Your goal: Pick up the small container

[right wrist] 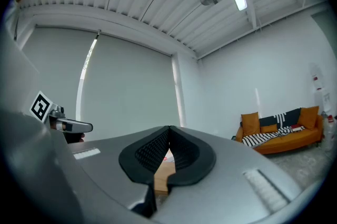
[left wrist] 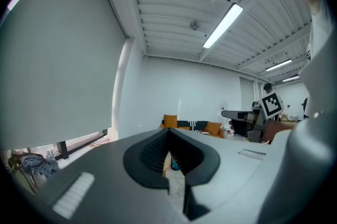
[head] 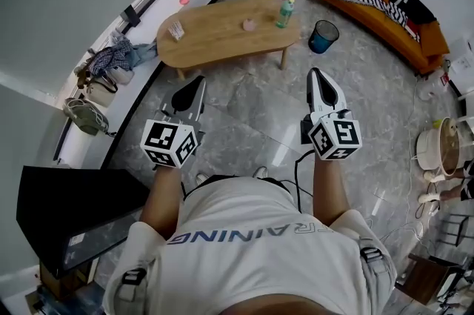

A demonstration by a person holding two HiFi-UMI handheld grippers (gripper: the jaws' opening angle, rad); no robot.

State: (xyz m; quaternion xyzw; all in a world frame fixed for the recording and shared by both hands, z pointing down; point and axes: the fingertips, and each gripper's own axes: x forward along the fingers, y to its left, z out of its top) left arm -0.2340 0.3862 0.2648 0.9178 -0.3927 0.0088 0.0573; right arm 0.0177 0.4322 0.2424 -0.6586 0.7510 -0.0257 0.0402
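Head view: left gripper (head: 197, 81) and right gripper (head: 315, 73), fingers closed and empty, one table (head: 222, 30) ahead.

Bare floor (head: 244, 106) ahead up to the table (head: 215, 28), blue bin (head: 323, 36) beside its right end

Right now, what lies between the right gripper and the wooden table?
Only bare floor, in the head view, separates the right gripper from the wooden table.

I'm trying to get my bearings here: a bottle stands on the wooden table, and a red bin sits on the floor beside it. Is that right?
Nearly. The bin is blue, not red, as the head view shows. The bottle does stand on the wooden table, with the bin on the floor beside it.
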